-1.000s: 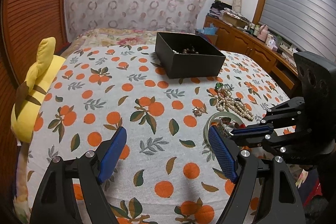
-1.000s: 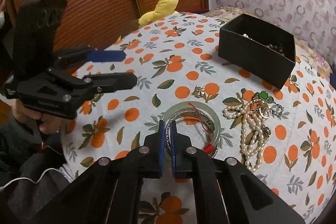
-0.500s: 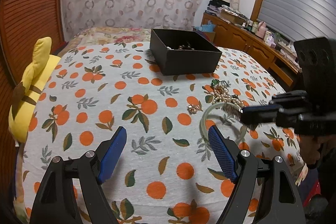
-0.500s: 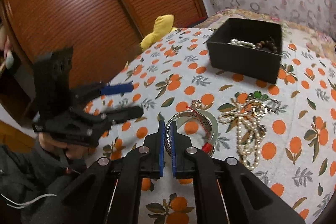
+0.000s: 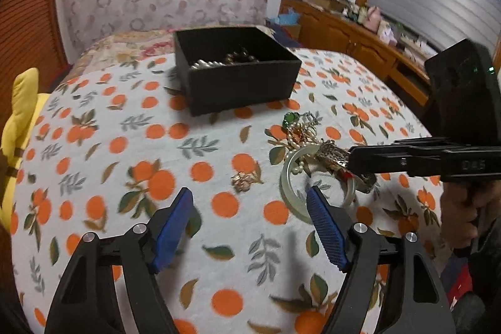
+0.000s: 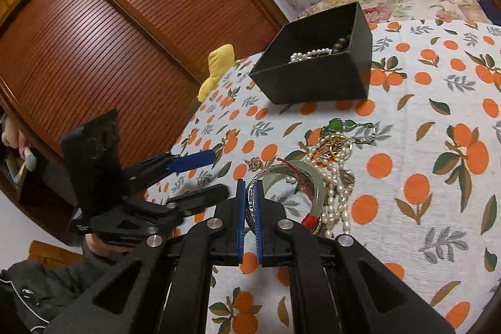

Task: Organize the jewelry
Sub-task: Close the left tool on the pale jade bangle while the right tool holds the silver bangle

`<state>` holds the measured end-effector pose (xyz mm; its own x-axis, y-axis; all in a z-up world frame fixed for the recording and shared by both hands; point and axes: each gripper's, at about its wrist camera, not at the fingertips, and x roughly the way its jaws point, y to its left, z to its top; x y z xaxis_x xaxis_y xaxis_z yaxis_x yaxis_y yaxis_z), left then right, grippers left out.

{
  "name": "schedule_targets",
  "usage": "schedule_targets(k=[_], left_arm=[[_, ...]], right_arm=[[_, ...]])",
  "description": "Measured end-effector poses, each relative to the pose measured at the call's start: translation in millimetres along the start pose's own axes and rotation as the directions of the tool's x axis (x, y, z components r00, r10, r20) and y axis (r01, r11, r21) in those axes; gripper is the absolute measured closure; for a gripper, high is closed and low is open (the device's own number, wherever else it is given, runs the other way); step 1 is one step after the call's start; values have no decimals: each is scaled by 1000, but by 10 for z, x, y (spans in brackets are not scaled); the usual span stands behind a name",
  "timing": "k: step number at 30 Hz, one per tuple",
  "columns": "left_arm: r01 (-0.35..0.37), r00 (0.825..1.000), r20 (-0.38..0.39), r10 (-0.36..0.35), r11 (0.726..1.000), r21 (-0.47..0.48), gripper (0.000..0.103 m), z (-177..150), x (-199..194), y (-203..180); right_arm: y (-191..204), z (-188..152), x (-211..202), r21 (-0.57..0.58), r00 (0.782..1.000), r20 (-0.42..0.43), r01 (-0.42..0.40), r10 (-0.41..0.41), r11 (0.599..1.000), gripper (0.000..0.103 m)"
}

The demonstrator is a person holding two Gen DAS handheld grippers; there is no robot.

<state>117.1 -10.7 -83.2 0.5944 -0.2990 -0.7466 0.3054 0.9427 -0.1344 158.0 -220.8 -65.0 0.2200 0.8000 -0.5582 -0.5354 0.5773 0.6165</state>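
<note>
My right gripper [image 6: 249, 196] is shut on a patterned silver bangle [image 6: 283, 169] and holds it just above the cloth; it also shows in the left wrist view [image 5: 335, 155]. A pale jade bangle [image 5: 286, 182] lies under it. A heap of pearl strands [image 6: 336, 187] with a green pendant [image 6: 336, 125] lies beside. A small gold brooch [image 5: 242, 179] lies left of the bangles. The black box [image 5: 235, 77] holds pearls and dark beads. My left gripper [image 5: 250, 202] is open and empty, near the brooch.
The table has an orange-print cloth [image 5: 125, 146]. A yellow plush toy [image 5: 18, 127] sits at the left edge. A wooden shutter wall [image 6: 109, 36] stands beyond the table. A wooden dresser [image 5: 360, 43] with clutter is at the right.
My right gripper has lifted the silver bangle off the cloth and tilted up. My left gripper has moved forward, closer to the brooch and bangles, still open.
</note>
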Motion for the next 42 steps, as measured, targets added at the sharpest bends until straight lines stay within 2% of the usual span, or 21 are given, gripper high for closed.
schedule_targets(k=[3,6,13,16,18,29,35,39,42], left_arm=[[3,1000,-18,-3,1000,19,31,30,80,-61],[-28,998,-47,30,998,50,36,36,185,-124],[-51,997,-48,53,997,55,36,74,238,-128],[-84,994,-61,88,994,66,49,76,286,-132],[-87,994,-56,90,994,66,49,79,289,-136],[-30,999,-30,32,998,52,49,97,169,-197],[39,999,-36,-38,999,32,49,193,257,-266],[51,998,-46,-49,998,44,49,233,319,-346],[53,998,-47,-50,997,63,55,221,336,-406]], right_arm=[[-28,-17,-63,4,1000,11,2,-2,1000,96],[-56,-27,-120,9,1000,26,9,-9,1000,96],[-206,-41,-296,44,999,53,-14,12,999,95],[-211,-38,-318,46,998,52,-24,21,999,95],[-187,-35,-323,40,998,54,-39,37,998,96],[-246,20,-406,97,988,93,-135,126,986,97],[-358,-26,-418,127,992,78,-107,97,986,97],[-390,-45,-451,134,992,83,-105,94,985,97],[-391,-46,-464,131,992,85,-103,92,986,97]])
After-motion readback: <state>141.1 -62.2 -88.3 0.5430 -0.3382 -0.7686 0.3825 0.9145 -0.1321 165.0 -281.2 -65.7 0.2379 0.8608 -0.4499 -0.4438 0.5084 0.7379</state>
